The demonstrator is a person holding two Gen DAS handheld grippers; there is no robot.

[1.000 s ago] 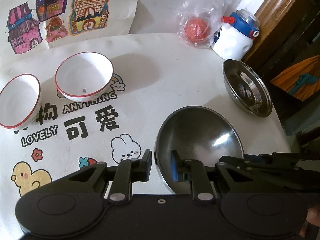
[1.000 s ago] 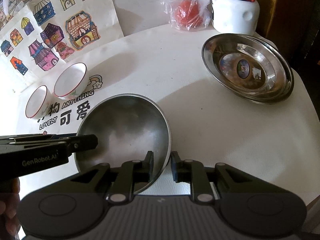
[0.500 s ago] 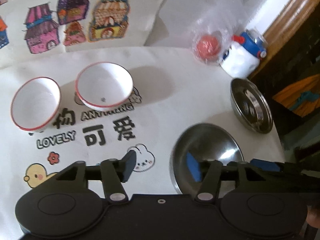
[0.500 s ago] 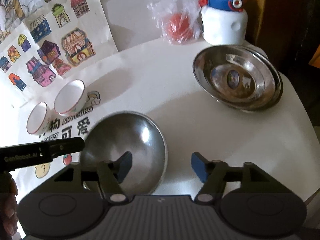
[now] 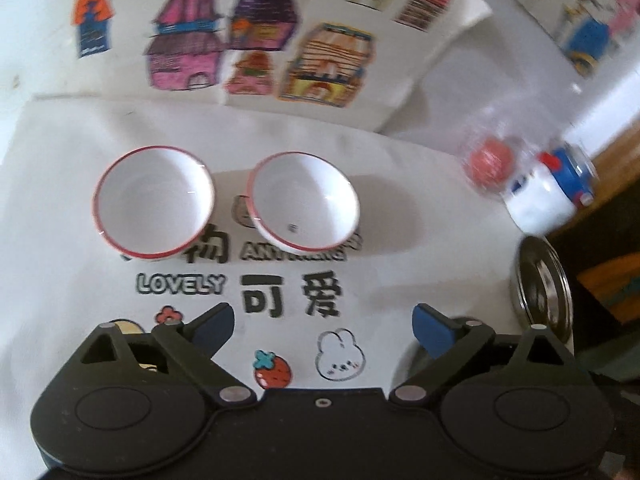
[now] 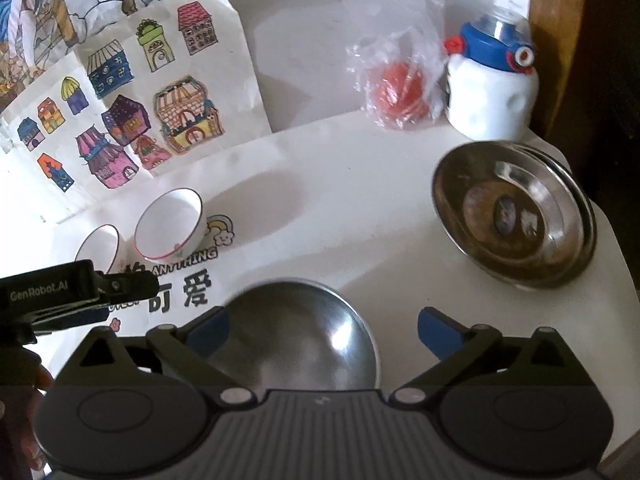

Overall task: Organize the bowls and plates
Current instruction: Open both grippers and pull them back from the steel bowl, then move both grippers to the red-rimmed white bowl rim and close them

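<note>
Right wrist view: steel bowl (image 6: pixel 304 332) sits upright on the table (image 6: pixel 360 208), directly ahead of the right gripper (image 6: pixel 324 330), whose fingers are spread wide with neither pad touching the bowl. Stacked steel plates (image 6: pixel 516 216) rest near the table's far right edge, well apart from the bowl. Left wrist view: two white bowls with red rims, left one (image 5: pixel 154 202) and right one (image 5: pixel 304 200), stand side by side on the printed cloth (image 5: pixel 280 296), close but apart. Left gripper (image 5: pixel 324 330) hovers above the cloth, fingers spread wide, holding nothing. Bagged red ball (image 6: pixel 400 88) and white-and-blue bottle (image 6: pixel 490 88) stand at the back.
</note>
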